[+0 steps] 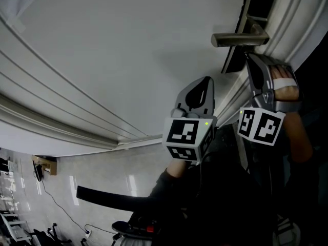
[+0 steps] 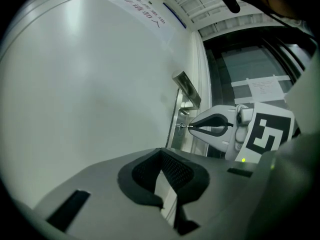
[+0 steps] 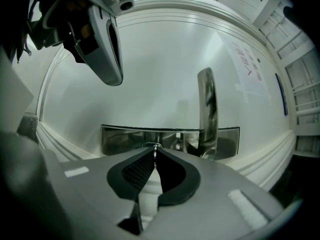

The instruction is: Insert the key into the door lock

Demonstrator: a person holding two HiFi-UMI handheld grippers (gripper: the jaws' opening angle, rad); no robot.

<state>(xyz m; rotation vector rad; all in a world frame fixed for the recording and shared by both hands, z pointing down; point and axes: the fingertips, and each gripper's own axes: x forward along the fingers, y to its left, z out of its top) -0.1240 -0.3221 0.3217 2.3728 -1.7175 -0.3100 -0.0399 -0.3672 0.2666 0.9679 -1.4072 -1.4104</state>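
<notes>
Right gripper [image 3: 154, 154] has its jaws pinched down on the key [image 3: 154, 146]. A thin metal edge pokes out just past the pads, edge-on to the camera. So you hold it by the head with the blade in line with the jaws, which is what you want for a straight push. The key tip sits at the oval cylinder in the lock plate [image 3: 125, 139], just beside the root of the lever handle [image 3: 207, 106]. The left gripper view agrees from the side: the tip is at the plate, but I can't tell how deep it's in, if at all. You're roughly square to the door [image 1: 128, 45], so I read this as alignment right at entry, with the insert itself not confirmed. Left gripper [image 2: 161, 155] has its pads together at the tips with nothing between them, and it's touching nothing I can see. It hangs near the right one doing no work, probably held back to stay clear of the handle and give its camera a side look at the keyway. Next move is a small push along the jaw axis, with no twist until the blade seats. The grip on the key head is thin, so any side load could pivot it in the pads or skate it off the plate.
</notes>
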